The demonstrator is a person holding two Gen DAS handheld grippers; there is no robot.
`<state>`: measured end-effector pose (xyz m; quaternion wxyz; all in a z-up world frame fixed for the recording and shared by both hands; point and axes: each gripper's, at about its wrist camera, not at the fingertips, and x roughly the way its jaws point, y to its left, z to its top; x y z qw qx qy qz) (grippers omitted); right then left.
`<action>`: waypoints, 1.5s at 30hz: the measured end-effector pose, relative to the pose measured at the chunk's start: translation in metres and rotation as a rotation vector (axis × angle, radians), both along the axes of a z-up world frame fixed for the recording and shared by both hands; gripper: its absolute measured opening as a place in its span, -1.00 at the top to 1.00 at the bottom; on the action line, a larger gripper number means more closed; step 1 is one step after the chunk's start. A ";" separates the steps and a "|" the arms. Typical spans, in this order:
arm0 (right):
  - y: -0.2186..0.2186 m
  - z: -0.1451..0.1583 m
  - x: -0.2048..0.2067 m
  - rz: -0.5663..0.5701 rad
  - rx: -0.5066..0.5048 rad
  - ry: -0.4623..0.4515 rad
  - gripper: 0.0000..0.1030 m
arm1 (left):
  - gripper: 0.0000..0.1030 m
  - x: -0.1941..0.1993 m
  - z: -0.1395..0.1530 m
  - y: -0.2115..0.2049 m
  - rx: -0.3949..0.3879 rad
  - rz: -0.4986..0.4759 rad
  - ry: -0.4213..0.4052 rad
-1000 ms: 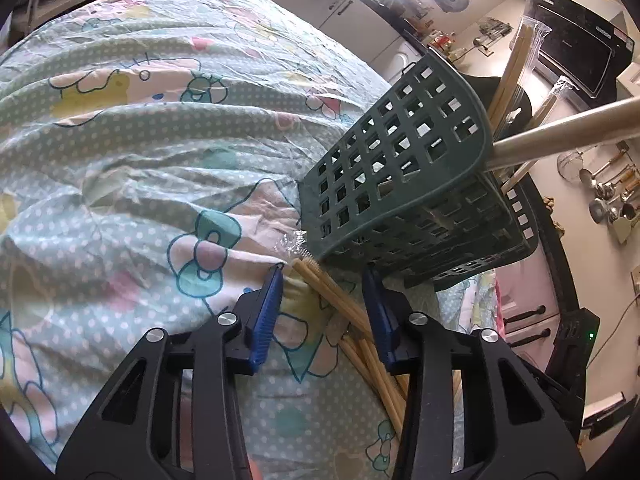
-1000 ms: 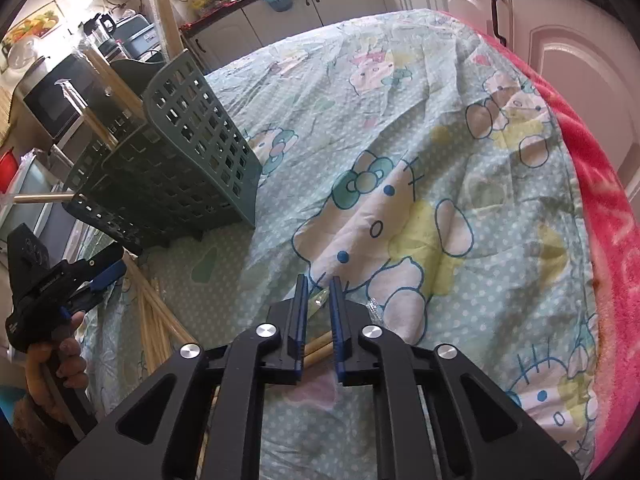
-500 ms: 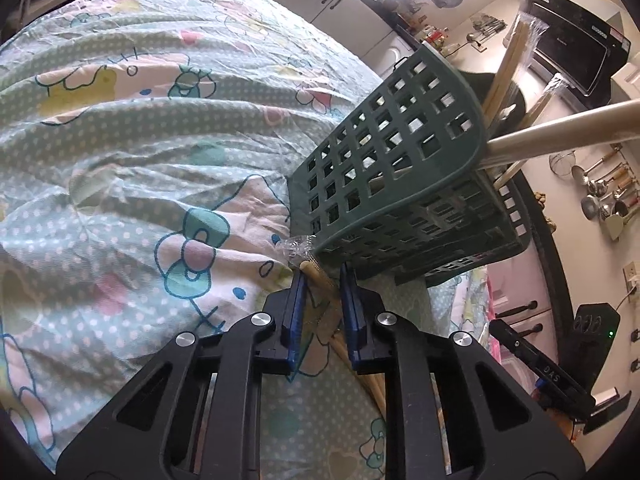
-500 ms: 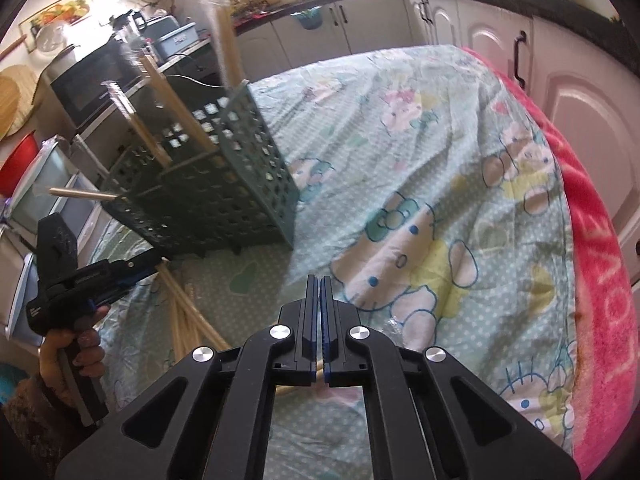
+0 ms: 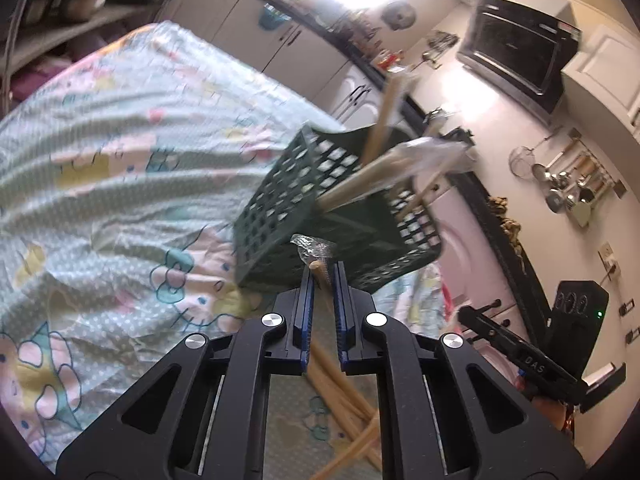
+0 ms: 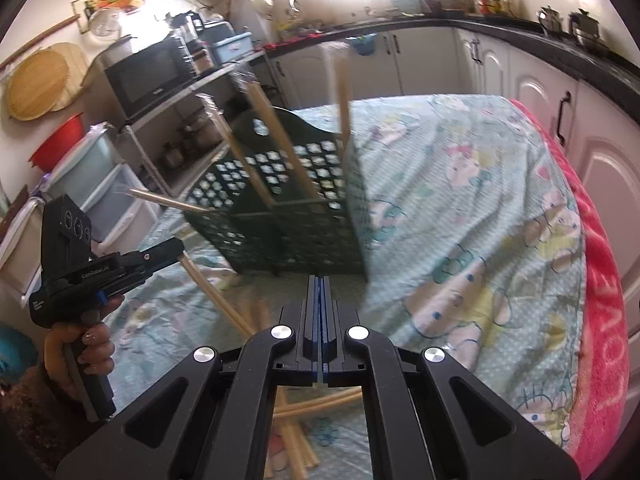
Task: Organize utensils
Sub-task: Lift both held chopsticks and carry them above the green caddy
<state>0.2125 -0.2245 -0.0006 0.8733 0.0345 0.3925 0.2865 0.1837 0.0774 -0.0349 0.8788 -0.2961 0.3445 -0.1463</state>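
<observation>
A dark green lattice basket point(image 5: 280, 220) point(image 6: 304, 216) stands on the cartoon-print cloth, with several wrapped chopsticks point(image 5: 384, 172) point(image 6: 276, 140) sticking out of it. My left gripper point(image 5: 322, 276) point(image 6: 176, 250) is shut on a plastic-wrapped pair of chopsticks point(image 5: 318, 266), lifted just in front of the basket; the pair slants down from it point(image 6: 216, 296). My right gripper point(image 6: 320, 280) is shut with its pads together, and a wrapped pair point(image 6: 320, 402) hangs close under them, held by its wrapper end. More chopsticks point(image 5: 340, 392) point(image 6: 296, 452) lie loose on the cloth.
A person's hand point(image 6: 80, 348) holds the left gripper at the cloth's left edge. A pink blanket point(image 6: 600, 320) borders the cloth on the right. White cabinets point(image 6: 540, 92), a microwave point(image 6: 148, 72) and hanging ladles point(image 5: 568, 188) ring the table.
Both grippers closed on chopstick pairs lying on the cloth and rose with them. The basket now shows from higher up, its open top in view.
</observation>
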 end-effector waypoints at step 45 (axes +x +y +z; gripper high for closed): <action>0.035 0.200 -0.023 0.141 0.074 -0.446 0.98 | 0.94 -0.006 0.199 -0.050 0.160 -0.119 -0.401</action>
